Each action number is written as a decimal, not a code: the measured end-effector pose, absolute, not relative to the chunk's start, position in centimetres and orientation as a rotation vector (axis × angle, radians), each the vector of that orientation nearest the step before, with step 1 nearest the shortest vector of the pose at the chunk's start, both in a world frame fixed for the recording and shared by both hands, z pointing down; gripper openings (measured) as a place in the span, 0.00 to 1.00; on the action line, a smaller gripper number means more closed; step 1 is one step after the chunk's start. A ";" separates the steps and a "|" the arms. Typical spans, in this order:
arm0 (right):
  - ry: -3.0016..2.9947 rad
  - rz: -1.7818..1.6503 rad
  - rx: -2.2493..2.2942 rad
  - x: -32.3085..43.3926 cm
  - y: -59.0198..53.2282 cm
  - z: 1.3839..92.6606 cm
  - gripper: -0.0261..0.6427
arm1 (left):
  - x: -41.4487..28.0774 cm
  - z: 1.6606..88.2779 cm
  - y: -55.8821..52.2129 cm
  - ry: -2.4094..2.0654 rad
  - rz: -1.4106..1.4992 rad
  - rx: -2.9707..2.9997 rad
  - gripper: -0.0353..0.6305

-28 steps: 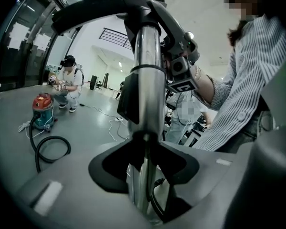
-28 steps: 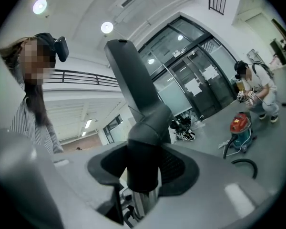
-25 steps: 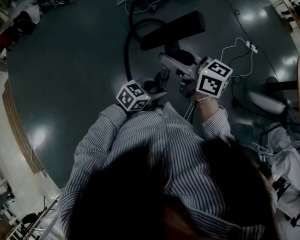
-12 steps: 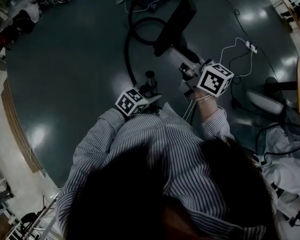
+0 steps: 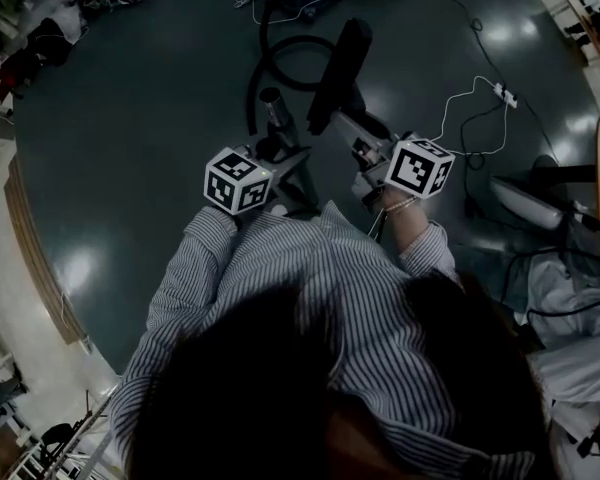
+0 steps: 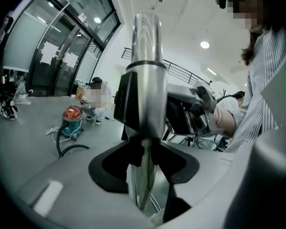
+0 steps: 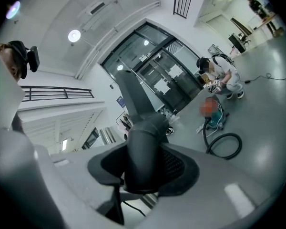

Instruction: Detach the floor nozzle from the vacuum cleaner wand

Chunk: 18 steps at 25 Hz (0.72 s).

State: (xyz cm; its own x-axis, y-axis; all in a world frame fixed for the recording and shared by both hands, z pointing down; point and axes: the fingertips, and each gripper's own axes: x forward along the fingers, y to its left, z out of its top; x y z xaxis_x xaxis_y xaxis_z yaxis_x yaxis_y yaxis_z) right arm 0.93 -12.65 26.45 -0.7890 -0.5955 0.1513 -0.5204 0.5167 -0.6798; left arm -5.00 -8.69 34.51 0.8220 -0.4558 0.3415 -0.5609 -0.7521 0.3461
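Left gripper fingers pinch the wand; right gripper fingers pinch floor nozzle.

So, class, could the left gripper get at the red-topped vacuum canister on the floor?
Probably not: the left gripper is shut on the shiny metal wand, and the red-topped canister sits far across the floor.

Head view overhead, steeply down; gripper views close along jaws; both share vacuum canister.
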 end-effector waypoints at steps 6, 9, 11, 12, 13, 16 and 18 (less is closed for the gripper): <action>2.587 -1.204 -0.961 0.5 -12.3 27.5 0.30 | -6.8 29.2 -11.6 -0.873 0.144 2.618 0.32; 2.592 -1.210 -0.945 0.3 -12.2 27.6 0.30 | -6.8 28.8 -11.9 -0.903 0.136 2.627 0.32; 2.597 -1.207 -0.943 0.2 -12.3 27.4 0.30 | -6.7 29.0 -11.7 -0.898 0.149 2.624 0.32; 2.599 -1.202 -0.946 0.2 -12.3 27.3 0.30 | -6.8 29.2 -11.6 -0.898 0.151 2.621 0.32; 2.600 -1.199 -0.949 0.2 -12.4 27.3 0.30 | -6.8 29.5 -11.5 -0.897 0.151 2.618 0.32; 2.597 -1.214 -0.958 0.2 -12.3 27.6 0.30 | -6.9 29.9 -11.3 -0.883 0.135 2.610 0.32; 2.602 -1.231 -0.966 0.2 -12.3 27.9 0.30 | -6.8 29.9 -11.3 -0.877 0.124 2.605 0.32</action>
State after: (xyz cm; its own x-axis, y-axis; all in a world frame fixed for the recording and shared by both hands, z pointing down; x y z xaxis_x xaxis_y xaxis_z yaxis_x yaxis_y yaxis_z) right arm 0.21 -12.27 27.88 -0.7927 -0.5861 0.1675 -0.5011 0.4702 -0.7264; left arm -6.78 -11.34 29.87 0.8004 -0.5639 0.2034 -0.5982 -0.7293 0.3321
